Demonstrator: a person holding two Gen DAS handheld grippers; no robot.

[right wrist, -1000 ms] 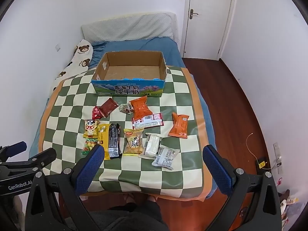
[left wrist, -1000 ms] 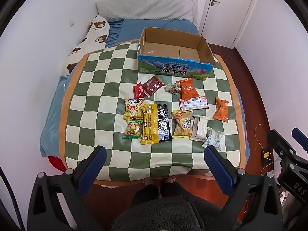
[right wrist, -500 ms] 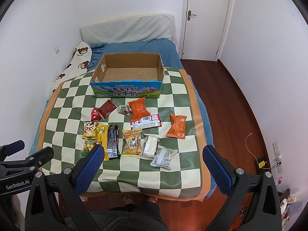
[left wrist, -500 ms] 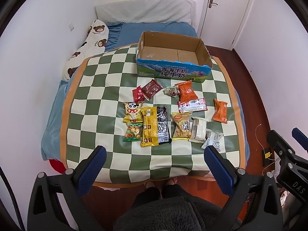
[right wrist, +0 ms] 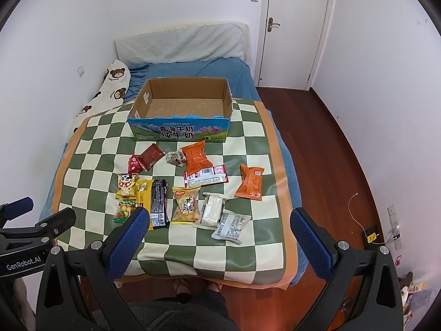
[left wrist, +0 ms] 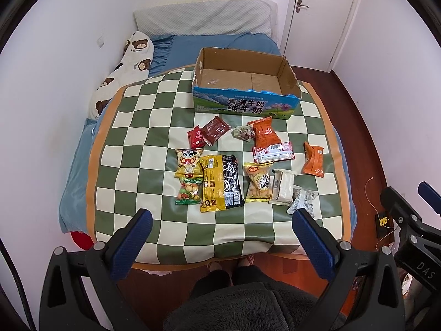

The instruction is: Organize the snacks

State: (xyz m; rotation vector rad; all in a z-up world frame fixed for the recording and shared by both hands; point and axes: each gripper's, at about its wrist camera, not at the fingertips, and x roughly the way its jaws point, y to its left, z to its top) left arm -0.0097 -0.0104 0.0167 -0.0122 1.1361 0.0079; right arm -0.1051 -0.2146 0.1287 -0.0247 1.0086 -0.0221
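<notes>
An empty cardboard box (left wrist: 245,80) (right wrist: 182,104) with a blue printed front stands at the far side of a green-and-cream checked mat (left wrist: 137,149) (right wrist: 248,138) on the bed. Several snack packets lie in front of it: a yellow-and-black pack (left wrist: 220,183) (right wrist: 157,202), orange bags (left wrist: 313,158) (right wrist: 249,181), white wrapped cakes (left wrist: 282,186) (right wrist: 212,210), dark red sachets (left wrist: 215,131) (right wrist: 150,155). My left gripper (left wrist: 220,241) and right gripper (right wrist: 217,238) both hang open over the near edge of the bed, holding nothing, well short of the snacks.
A bear-print pillow (left wrist: 124,69) (right wrist: 110,85) lies along the left wall, a quilted headboard cushion (left wrist: 204,19) at the back. A white door (right wrist: 297,27) and wooden floor (right wrist: 330,151) are to the right. The person's legs (left wrist: 237,298) stand at the foot of the bed.
Both views have pulled back and tilted up slightly, so the bed and snacks sit a little lower and smaller. No snack has moved and both grippers stay open.
</notes>
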